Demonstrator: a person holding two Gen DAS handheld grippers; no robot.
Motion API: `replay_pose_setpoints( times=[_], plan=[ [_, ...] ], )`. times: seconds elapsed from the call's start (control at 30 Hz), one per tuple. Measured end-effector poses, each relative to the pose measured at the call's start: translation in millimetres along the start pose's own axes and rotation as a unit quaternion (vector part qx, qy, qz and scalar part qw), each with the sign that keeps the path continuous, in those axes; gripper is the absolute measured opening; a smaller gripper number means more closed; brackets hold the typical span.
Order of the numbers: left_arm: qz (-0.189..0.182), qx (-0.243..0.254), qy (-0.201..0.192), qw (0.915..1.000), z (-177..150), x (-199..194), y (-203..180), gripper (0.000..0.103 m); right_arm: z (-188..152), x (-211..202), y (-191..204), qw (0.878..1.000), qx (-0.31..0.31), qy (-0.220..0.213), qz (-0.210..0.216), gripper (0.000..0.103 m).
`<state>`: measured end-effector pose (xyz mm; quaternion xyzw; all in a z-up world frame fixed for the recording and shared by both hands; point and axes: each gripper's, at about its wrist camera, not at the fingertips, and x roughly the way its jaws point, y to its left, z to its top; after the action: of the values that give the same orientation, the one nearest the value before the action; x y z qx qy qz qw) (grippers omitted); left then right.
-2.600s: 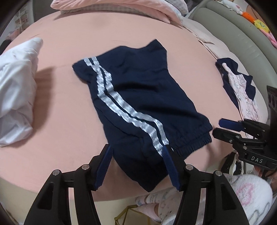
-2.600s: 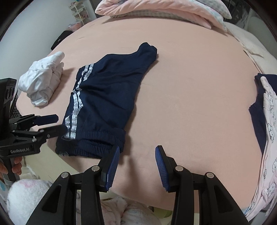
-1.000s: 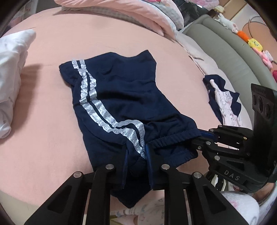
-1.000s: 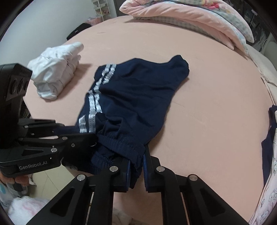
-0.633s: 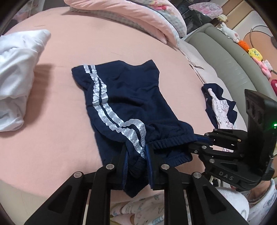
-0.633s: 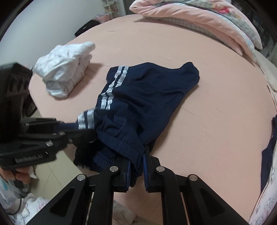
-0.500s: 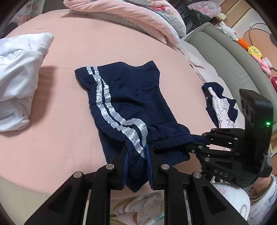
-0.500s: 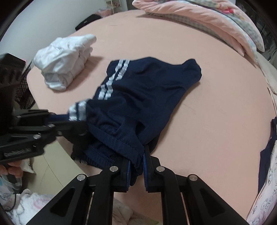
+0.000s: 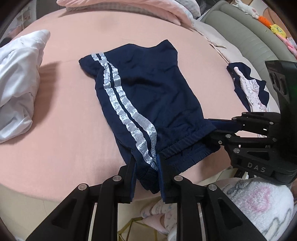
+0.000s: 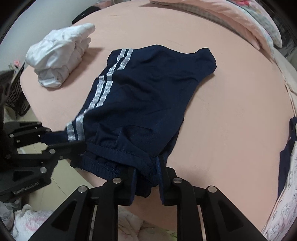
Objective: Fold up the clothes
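Note:
Navy shorts (image 9: 148, 89) with two silver side stripes lie flat on the pink bed sheet (image 9: 65, 139), waistband at the near edge. My left gripper (image 9: 146, 176) pinches the striped end of the waistband; its jaws are just starting to open, and the pads still touch the bunched cloth. In the right wrist view the same shorts (image 10: 148, 92) show, with my right gripper (image 10: 146, 178) at the plain end of the waistband. Its jaws are opening, with cloth loose in the gap. Each gripper shows in the other's view: the right gripper (image 9: 215, 128) and the left gripper (image 10: 74, 140).
A folded white garment (image 10: 61, 53) sits on the sheet left of the shorts. Navy and pink printed clothes (image 9: 250, 89) lie at the right. Pink bedding (image 9: 130, 7) is piled at the far end. A black basket (image 10: 16, 96) stands beside the bed. Fuzzy pink sleeves show below.
Both grippers went from open and clear of the shorts to shut on the waistband. In the last half second the right jaws have spread apart; the shorts lie flatter.

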<state>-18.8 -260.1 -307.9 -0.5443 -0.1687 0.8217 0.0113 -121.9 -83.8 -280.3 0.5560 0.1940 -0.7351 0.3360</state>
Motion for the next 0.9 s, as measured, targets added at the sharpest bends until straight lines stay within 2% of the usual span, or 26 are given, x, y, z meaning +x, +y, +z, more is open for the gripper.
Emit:
replay_pose_setpoints(
  times=[0.07,0.13,0.23,0.33,0.4,0.53,0.63,0.9],
  plan=[
    [-0.003,-0.007,0.006,1.0,2,-2,2,0.031,-1,-2,-6,1.0,0.022,-0.004,0.014,0.029],
    [-0.006,-0.01,0.005,0.9999,3,-6,4,0.055,-2,-5,-14,0.998,0.051,-0.007,0.028,0.037],
    [-0.008,-0.009,-0.012,0.9999,4,-18,7,0.068,-7,-12,-27,0.995,0.089,-0.018,0.049,0.041],
    [-0.012,-0.007,-0.023,0.9996,3,-26,10,0.071,-13,-20,-40,0.991,0.116,-0.026,0.066,0.045],
    [-0.006,-0.009,-0.025,0.9996,2,-28,13,0.072,-18,-24,-48,0.988,0.132,-0.026,0.073,0.052],
    [-0.003,-0.02,-0.026,0.9995,-1,-29,18,0.072,-28,-28,-66,0.976,0.18,-0.029,0.115,0.052],
    [-0.003,-0.035,-0.028,0.999,-7,-29,22,0.072,-36,-27,-73,0.969,0.207,-0.035,0.131,0.053],
    [-0.024,-0.066,-0.024,0.9972,-13,-19,26,0.072,-45,-13,-67,0.961,0.226,-0.034,0.156,0.053]
  ],
)
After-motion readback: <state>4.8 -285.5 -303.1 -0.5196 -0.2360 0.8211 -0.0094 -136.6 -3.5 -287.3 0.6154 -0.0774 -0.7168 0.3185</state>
